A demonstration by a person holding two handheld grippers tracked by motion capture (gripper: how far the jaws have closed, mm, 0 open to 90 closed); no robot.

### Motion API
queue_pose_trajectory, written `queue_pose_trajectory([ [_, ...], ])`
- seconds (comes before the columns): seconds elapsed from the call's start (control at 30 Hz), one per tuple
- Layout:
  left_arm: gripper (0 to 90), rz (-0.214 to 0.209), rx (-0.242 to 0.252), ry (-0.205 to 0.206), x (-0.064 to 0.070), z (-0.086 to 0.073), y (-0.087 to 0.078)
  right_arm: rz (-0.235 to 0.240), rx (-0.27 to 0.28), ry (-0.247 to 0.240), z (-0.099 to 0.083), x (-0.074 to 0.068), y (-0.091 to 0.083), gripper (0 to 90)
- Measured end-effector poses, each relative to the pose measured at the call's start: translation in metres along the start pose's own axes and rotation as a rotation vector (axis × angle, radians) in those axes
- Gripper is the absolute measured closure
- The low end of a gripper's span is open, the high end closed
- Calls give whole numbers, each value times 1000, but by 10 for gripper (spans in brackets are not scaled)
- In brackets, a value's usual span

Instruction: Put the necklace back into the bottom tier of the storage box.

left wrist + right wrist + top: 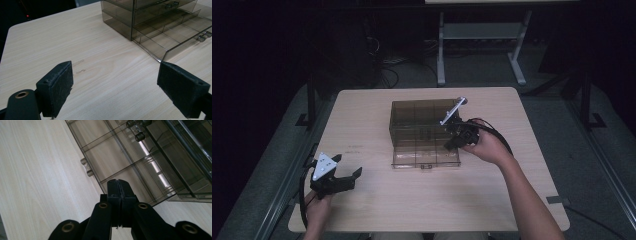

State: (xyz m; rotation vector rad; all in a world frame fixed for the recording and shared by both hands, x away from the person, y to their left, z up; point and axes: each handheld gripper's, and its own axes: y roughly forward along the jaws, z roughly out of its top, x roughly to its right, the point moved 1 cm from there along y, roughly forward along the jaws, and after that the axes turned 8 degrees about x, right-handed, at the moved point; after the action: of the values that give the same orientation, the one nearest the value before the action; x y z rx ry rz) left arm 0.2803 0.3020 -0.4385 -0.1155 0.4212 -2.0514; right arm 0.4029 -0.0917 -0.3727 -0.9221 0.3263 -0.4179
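A light wooden table (377, 210) carries a smoky, see-through plastic drawer cabinet (417, 117), sitting a little past the table's middle. Its long side runs left to right, and its front faces the person. The bottom drawer (426, 156) is pulled out toward the person, lying flat on the table as a long shallow tray split by dividers into 3 compartments across. The compartments that can be seen look empty. A small knob (86, 167) sticks out from the middle of the drawer's front wall.

The person's right hand (488, 146) holds the right gripper (454, 143) over the right end of the open drawer, tilted down toward it. In the right gripper view its 2 black jaws are pressed together with nothing between them, their tip just above the drawer's corner.

The left hand (318, 206) holds the left gripper (346, 174) near the table's front left corner, well apart from the cabinet. Its 2 jaws stand wide apart, pointing toward the cabinet, with bare tabletop between them.
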Motion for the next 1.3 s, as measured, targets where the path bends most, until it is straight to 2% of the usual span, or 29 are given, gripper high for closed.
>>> queue_pose_trajectory([
  [0.47, 129, 0, 5, -4, -1, 0, 0, 7, -5, 37, -2, 12, 14, 887],
  [0.7, 129, 2, 4, -3, 0, 0, 0, 10, -33, 52, -5, 14, 25, 887],
  [1.3, 129, 0, 6, -4, 0, 0, 0, 19, -52, 83, -12, 21, 42, 886],
])
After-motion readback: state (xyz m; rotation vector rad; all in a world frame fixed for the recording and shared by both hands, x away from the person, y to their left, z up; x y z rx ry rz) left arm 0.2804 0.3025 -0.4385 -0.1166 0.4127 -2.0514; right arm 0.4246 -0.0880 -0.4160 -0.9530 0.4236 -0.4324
